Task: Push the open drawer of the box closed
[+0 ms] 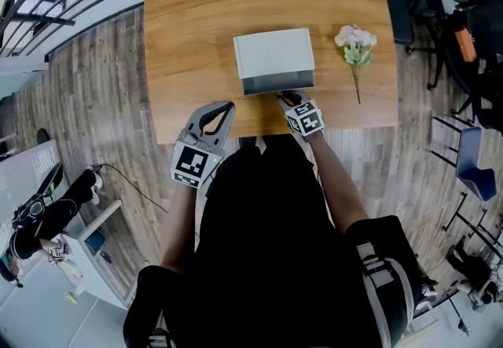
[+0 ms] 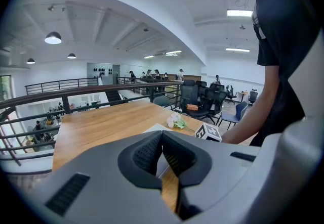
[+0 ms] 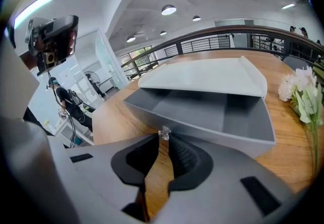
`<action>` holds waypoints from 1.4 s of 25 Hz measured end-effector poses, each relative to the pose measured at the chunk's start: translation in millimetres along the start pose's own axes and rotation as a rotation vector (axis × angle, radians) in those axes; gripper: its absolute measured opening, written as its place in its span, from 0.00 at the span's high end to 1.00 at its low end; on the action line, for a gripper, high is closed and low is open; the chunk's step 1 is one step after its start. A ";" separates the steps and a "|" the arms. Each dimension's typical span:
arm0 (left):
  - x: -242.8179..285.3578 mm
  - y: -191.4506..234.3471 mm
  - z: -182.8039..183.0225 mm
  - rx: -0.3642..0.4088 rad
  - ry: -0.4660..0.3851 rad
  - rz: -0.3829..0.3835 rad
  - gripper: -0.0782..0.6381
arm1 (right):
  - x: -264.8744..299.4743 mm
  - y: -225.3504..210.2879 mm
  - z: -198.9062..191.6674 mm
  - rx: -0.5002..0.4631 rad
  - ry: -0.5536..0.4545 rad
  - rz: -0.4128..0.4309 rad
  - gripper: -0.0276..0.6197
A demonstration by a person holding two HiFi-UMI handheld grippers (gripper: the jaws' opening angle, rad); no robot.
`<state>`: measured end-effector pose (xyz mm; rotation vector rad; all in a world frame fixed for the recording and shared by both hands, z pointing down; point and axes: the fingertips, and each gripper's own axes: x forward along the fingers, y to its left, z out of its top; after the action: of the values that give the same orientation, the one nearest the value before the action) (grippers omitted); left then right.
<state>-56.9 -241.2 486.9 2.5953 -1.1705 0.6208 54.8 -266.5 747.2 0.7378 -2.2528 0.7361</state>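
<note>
Box (image 1: 273, 52) sits mid-table (image 1: 196, 24), drawer (image 1: 277, 85) pulled out toward the person, inside empty and grey. Right gripper (image 1: 289, 97) is at the drawer front; in the right gripper view its jaws are nearly together, pinching the small clear knob (image 3: 164, 133) at their tips. Left gripper (image 1: 224, 108) hangs at the near table edge, left of the box and apart from it, jaws pressed together on nothing. 1 flower sprig (image 1: 356, 44) lies right of the box.
</note>
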 end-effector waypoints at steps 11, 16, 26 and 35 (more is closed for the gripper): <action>0.2 2.3 -1.8 -0.027 0.002 0.056 0.86 | 5.1 -8.5 8.5 -0.004 -0.002 0.028 0.84; -0.1 2.3 -0.6 -0.031 -0.010 0.078 0.86 | 7.8 -12.1 14.7 -0.008 -0.008 0.035 0.84; -2.7 3.5 -2.7 -0.059 -0.012 0.115 0.86 | 8.5 -15.1 18.9 -0.021 0.003 0.054 0.84; -7.0 3.5 -6.3 -0.067 -0.003 0.154 0.86 | 14.4 -22.0 26.6 -0.020 -0.006 0.064 0.84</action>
<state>-65.6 -236.5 489.3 2.4685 -1.3770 0.5960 49.7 -303.6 747.3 0.6620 -2.2948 0.7419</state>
